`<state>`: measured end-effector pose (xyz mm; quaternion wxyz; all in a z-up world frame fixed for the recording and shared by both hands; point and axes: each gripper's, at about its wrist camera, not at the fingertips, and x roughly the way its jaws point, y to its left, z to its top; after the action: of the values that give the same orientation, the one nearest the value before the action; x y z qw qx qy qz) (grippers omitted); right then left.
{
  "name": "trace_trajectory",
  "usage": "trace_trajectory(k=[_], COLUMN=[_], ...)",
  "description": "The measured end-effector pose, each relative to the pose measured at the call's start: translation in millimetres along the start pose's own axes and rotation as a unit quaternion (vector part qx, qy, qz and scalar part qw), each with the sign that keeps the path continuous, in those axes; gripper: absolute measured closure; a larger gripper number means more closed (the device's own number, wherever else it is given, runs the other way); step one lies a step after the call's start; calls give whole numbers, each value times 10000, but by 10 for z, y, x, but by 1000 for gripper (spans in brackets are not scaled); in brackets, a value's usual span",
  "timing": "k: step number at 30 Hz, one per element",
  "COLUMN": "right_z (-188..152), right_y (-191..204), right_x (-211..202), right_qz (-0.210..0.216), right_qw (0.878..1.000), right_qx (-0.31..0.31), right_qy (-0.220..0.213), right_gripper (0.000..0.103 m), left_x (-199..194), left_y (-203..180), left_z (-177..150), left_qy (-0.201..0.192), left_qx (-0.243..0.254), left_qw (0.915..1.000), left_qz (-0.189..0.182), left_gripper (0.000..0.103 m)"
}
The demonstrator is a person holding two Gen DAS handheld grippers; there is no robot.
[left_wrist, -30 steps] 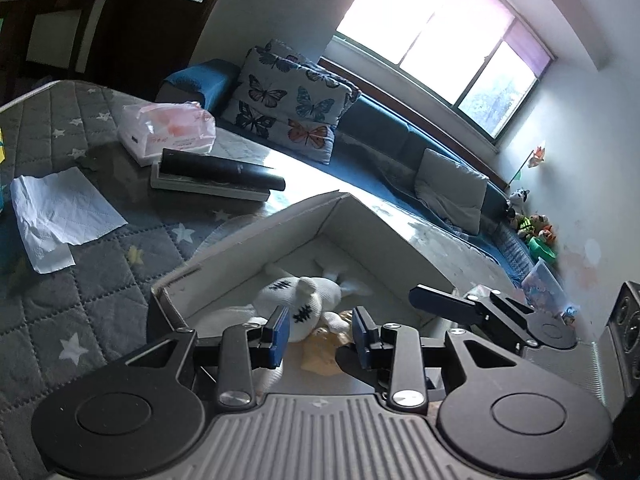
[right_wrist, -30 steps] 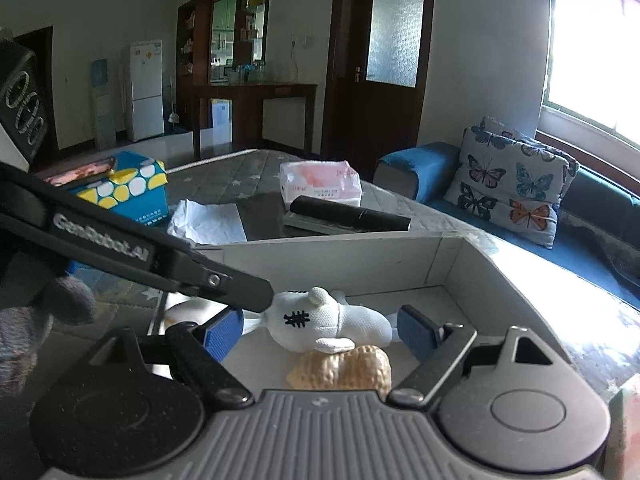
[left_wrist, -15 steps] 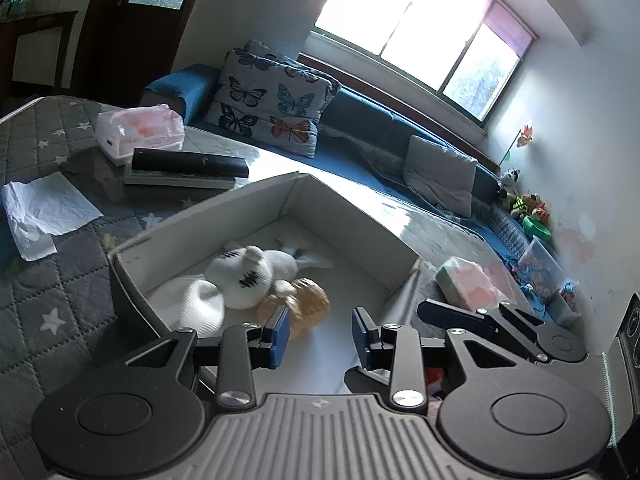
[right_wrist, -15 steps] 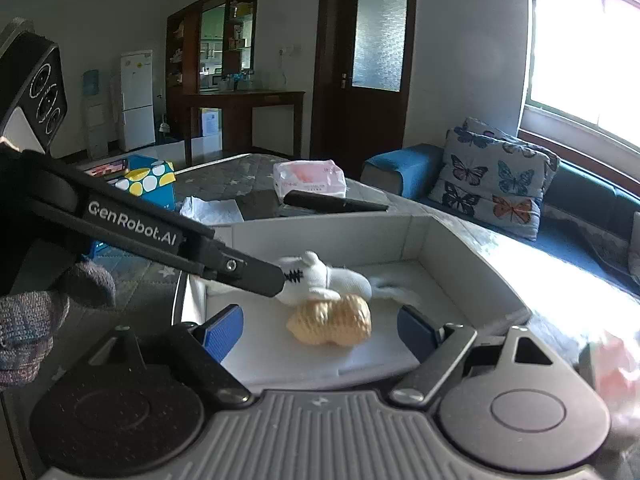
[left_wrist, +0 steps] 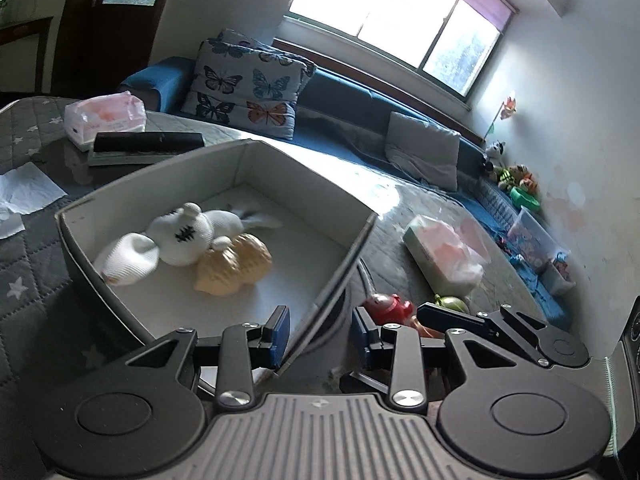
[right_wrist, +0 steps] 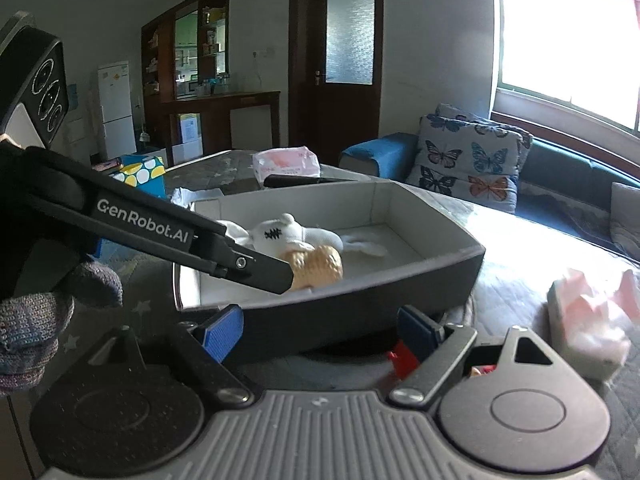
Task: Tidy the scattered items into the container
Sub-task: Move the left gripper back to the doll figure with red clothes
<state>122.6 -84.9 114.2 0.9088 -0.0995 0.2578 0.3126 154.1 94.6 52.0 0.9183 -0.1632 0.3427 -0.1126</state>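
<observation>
The open cardboard box point(left_wrist: 304, 172) point(right_wrist: 360, 292) holds a white plush toy point(left_wrist: 188, 234) point(right_wrist: 288, 234), a white round knit piece point(left_wrist: 128, 258) and a tan knit toy point(left_wrist: 234, 262) point(right_wrist: 320, 266). My left gripper point(left_wrist: 318, 338) is open and empty, over the box's near right wall. My right gripper point(right_wrist: 320, 330) is open and empty, in front of the box's near wall. A red toy point(left_wrist: 386, 306) point(right_wrist: 400, 358) and a green toy point(left_wrist: 450, 302) lie on the quilt right of the box, by the right gripper's fingers.
A pink tissue pack point(left_wrist: 444, 254) point(right_wrist: 588, 320) lies right of the box. Behind the box are a second tissue pack point(left_wrist: 104, 120), a dark case on a book point(left_wrist: 148, 144) and white paper point(left_wrist: 24, 192). A sofa with butterfly cushions point(left_wrist: 248, 88) runs behind.
Both grippers have pulled back and to the right, off the box interior. The red and green toys and the right tissue pack have come into view. Both grippers stay open.
</observation>
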Motion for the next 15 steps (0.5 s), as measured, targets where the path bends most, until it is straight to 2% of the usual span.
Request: trace_trajectory(k=[15], right_z=[-362], right_y=[-88], right_x=[-257], right_qz=[-255], right_qw=[9991], right_qx=[339], right_qy=[99], right_gripper=[16], left_x=[92], left_y=[-272], left_z=[-269], left_qy=[225], left_qx=[195], left_qw=[9994], left_qz=[-171], left_gripper=[67])
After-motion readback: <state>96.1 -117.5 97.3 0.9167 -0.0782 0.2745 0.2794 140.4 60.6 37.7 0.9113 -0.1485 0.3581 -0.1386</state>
